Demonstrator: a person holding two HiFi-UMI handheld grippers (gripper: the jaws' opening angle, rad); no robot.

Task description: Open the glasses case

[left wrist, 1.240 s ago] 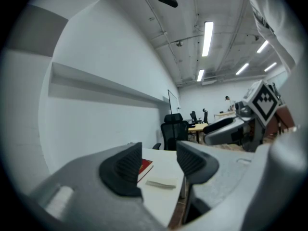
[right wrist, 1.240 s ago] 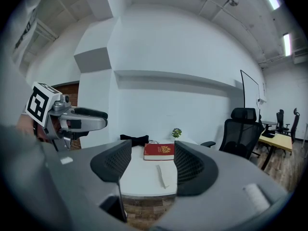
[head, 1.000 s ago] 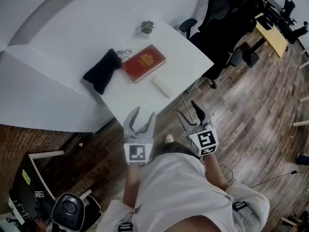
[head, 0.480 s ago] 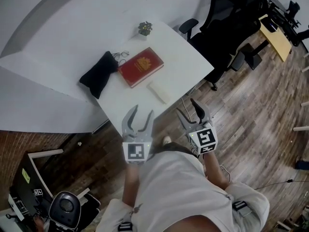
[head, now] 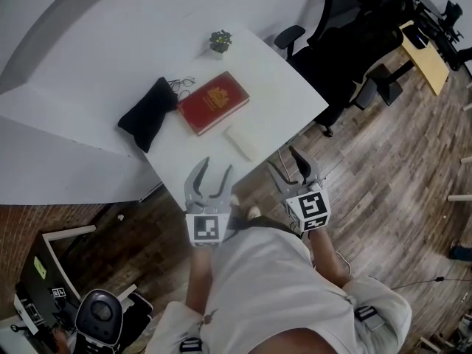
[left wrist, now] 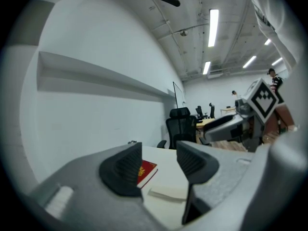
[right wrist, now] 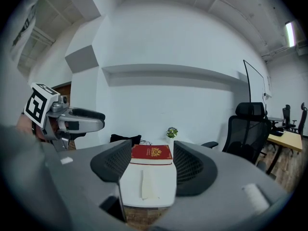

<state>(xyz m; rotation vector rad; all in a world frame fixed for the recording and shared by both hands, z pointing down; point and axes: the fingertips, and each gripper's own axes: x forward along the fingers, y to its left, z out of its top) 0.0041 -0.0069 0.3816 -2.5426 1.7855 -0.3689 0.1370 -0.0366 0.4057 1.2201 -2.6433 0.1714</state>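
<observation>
A white oblong case (head: 241,142) lies near the front of the white table (head: 284,87), in line with both grippers' jaws (left wrist: 168,192) (right wrist: 147,184). Behind it are a red book (head: 214,102), a black soft pouch (head: 147,113) and a pair of glasses (head: 183,84). My left gripper (head: 215,169) hovers at the table's near edge, open and empty (left wrist: 159,165). To its right, my right gripper (head: 284,164) is also open with nothing between its pads (right wrist: 151,165). Neither touches anything.
A small potted plant (head: 220,41) stands at the table's far corner. Black office chairs (head: 346,32) crowd the table's right side, and a wooden desk (head: 428,54) stands beyond. A white wall runs along the table's left. The floor is wood planks.
Both grippers have moved forward toward the table's near edge, side by side. Their jaws stand as wide as before. Nothing on the table has moved.
</observation>
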